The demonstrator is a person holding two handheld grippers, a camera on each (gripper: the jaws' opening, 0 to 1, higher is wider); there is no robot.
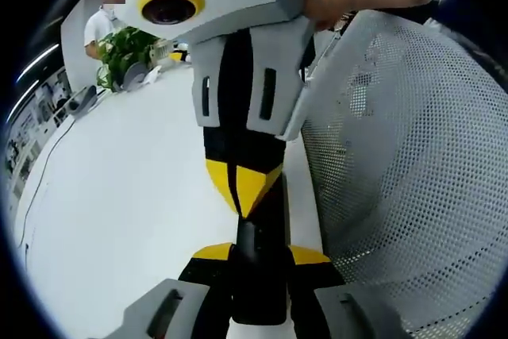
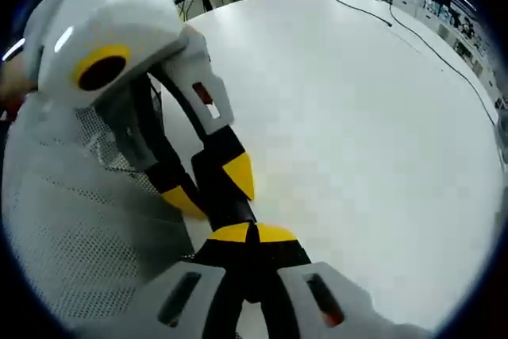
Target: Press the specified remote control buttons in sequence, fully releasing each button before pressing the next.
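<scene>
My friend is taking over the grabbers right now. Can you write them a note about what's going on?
Left gripper: shut on the black remote, holding it near the edge of the white table, beside a mesh chair.
Right gripper: jaws shut, tips pointed at the remote's face, touching it or nearly so, as if pressing.
Done: cannot tell; the buttons are hidden, so the place in the sequence is unclear.
Left: lift off fully, then probably press the next button.

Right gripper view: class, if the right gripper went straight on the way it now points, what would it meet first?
Most likely the black remote clamped in the left gripper, just ahead of the right gripper; depth is unclear.
</scene>
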